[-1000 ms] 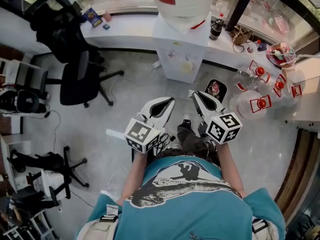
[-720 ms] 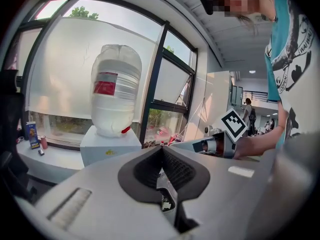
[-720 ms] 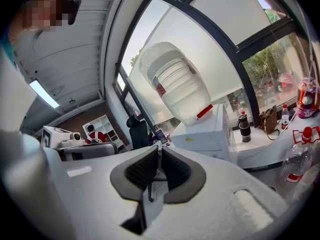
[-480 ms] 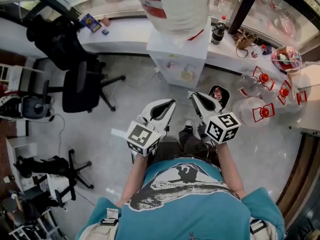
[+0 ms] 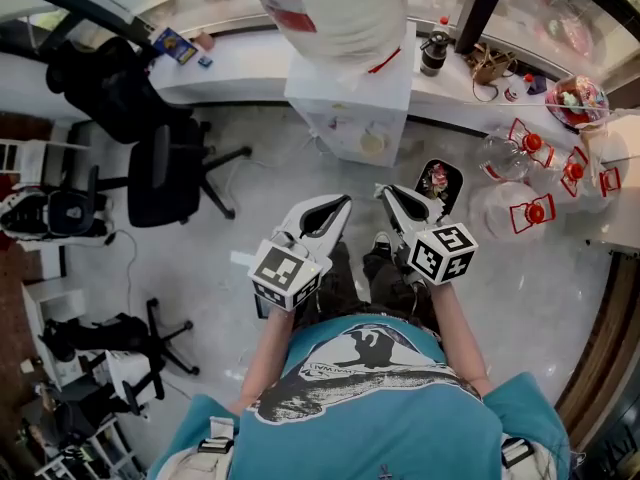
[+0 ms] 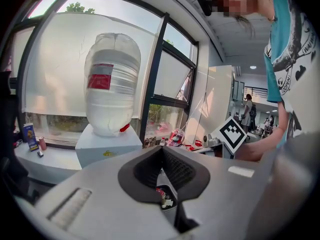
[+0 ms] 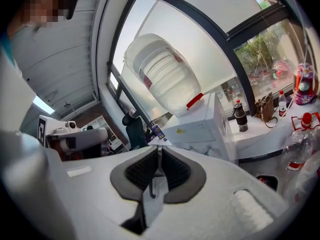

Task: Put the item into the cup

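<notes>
Not started: we hold left gripper (image 5: 343, 203) and right gripper (image 5: 384, 190) empty, jaws together, above the floor (image 5: 500, 288) facing the dispenser (image 5: 350, 108); no cup or item visible.

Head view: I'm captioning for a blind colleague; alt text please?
Seen from above, a person in a teal T-shirt holds the left gripper and right gripper, both shut, facing a water dispenser; an office chair stands left, clear bottles right.

We see matt pale plastic on the left gripper (image 5: 338, 202) and right gripper (image 5: 386, 190), ribbed black pads (image 7: 141, 171), a translucent plastic water bottle (image 6: 111, 84).
</notes>
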The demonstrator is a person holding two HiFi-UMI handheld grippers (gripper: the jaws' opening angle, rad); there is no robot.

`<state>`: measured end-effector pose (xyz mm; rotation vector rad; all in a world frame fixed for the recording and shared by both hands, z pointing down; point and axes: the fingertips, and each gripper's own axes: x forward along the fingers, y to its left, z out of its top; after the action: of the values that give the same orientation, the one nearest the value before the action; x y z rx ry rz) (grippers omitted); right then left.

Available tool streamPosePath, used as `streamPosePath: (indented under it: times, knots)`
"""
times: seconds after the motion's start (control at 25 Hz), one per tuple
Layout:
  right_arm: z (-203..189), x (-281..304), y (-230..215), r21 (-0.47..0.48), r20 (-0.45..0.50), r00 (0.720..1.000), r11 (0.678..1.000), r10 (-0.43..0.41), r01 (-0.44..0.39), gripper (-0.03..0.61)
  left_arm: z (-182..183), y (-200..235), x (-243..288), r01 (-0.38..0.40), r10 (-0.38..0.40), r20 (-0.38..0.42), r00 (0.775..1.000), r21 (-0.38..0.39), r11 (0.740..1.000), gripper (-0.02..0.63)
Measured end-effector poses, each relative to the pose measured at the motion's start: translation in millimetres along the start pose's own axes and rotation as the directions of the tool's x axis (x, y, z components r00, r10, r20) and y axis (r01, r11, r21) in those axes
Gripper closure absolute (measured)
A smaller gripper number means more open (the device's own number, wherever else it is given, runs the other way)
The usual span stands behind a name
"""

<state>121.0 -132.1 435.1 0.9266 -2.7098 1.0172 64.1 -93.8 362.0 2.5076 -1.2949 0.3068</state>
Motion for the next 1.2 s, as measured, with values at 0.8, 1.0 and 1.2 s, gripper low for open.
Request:
streamPosePath:
  times: [0.8,1.0,1.2]
  knots:
    - [-26,66,-49,0.045,0.033,0.964,0.964,-0.265,0.263,0.554,-36,69,4,0.202,-0.199,-0.072,0.977,0.036,0.979,0.601]
    - [-38,90,-75,0.056,0.03,0.946,0.945,-0.324,0.322,0.554,-54,80,16,0.273,-0.268,-0.095,0.959,0.047,0.961,0.601]
    - [-56,111,-101,0.056,0.001,0.928,0.927,-0.372,0.372,0.554,-63,91,27,0.325,-0.319,-0.089,0.944,0.064,0.944,0.601]
